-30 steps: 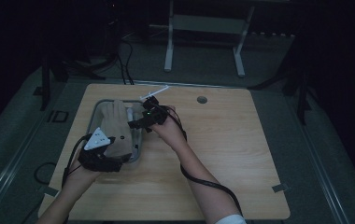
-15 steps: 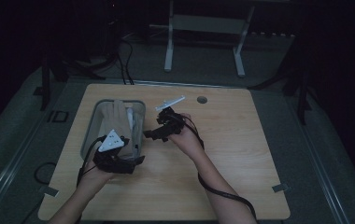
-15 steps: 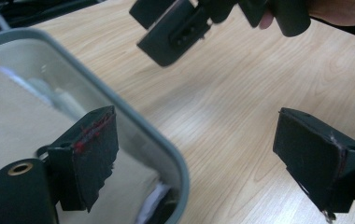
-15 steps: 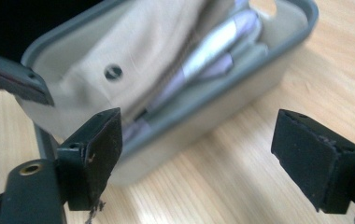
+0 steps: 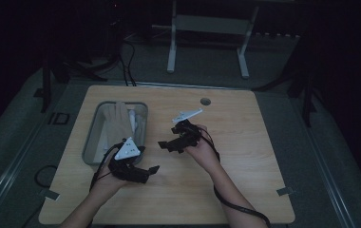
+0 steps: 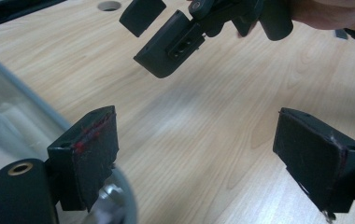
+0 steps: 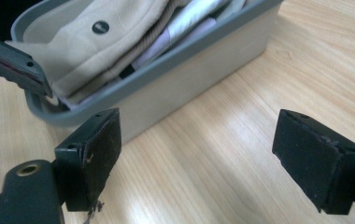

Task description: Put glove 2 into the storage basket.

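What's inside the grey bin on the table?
The grey bin holds folded clothes: a beige garment with a dark button lies on top, with white and lilac fabric beside it. Whatever lies underneath is covered.

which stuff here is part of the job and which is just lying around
In the job:
- grey bin
- folded beige garment in it
- left gripper, jaws open
- right gripper, jaws open

Lying about:
- round hole in the table
- white stand behind the table

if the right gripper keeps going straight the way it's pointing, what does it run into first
Probably the grey bin of folded clothes: the open right gripper looks across bare table at its side wall, though depth is hard to judge.
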### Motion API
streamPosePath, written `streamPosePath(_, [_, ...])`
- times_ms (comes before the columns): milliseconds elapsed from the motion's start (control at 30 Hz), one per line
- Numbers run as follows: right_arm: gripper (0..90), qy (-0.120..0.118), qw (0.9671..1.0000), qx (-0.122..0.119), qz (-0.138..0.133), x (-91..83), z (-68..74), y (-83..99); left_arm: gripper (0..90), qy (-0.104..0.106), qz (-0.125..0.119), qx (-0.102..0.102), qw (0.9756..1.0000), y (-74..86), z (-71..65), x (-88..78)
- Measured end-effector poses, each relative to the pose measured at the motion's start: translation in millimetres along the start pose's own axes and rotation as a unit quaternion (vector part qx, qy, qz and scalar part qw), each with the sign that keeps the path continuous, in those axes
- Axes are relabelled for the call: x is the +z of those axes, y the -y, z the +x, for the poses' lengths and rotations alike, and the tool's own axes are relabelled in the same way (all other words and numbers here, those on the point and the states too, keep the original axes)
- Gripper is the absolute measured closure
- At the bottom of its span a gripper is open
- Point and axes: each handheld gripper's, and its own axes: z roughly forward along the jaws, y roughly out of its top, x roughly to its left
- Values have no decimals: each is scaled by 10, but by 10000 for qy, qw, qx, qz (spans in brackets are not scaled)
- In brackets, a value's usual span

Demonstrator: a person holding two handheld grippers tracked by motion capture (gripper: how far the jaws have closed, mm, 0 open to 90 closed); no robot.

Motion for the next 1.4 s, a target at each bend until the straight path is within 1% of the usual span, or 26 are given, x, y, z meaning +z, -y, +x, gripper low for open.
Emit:
streamPosePath(133, [155,96,9999,-60,17,-67,-4,111,147,118,22,32,9999,11,-67,74])
streamPosePath(200, [155,130,9999,-42,13,-95,-14,151,147,209,51,56,9998,21,-104,118])
streamPosePath(300, [155,142,9999,-29,-41,-134,-29,221,147,323,119,135,9993,34,-159,172])
streamPosePath(467, [154,154,9998,-10,-91,-169,-59,364,147,463,134,220,9986,61,-223,257])
streamPosePath(500, [154,147,9998,-11,-99,-171,-61,402,147,455,149,273,9985,71,-239,280])
streamPosePath(567, [154,127,9999,-9,-74,-171,-69,478,147,506,227,338,9979,90,-264,329])
streamPosePath(633, [154,123,9999,-4,-67,-170,-85,547,147,593,252,347,9973,111,-287,376])
streamPosePath(733, [154,138,9999,59,-76,-172,-111,646,147,665,310,382,9966,137,-318,437])
streamPosePath(800, [154,143,9999,4,-77,-171,-115,697,147,692,327,411,9962,157,-337,475])
streamPosePath(900, [143,128,9999,-81,4,-159,-126,786,147,806,375,475,9949,200,-362,535])
streamPosePath(933, [143,118,9999,-112,7,-157,-134,820,147,855,385,482,9944,214,-368,553])
streamPosePath(1000, [143,57,9999,-84,-18,-150,-136,884,147,913,405,480,9938,236,-376,583])
streamPosePath(1133, [143,81,9998,-205,-28,-134,-139,1005,147,1000,462,490,9927,260,-397,625])
streamPosePath(1200, [144,76,9999,-150,26,-133,-144,1059,147,1026,450,463,9926,272,-402,640])
streamPosePath(1300, [144,143,9997,-210,-23,-140,-143,1143,147,1089,486,441,9919,294,-417,671])
streamPosePath(1400, [144,133,9997,-219,-43,-158,-155,1227,147,1151,537,418,9910,312,-434,696])
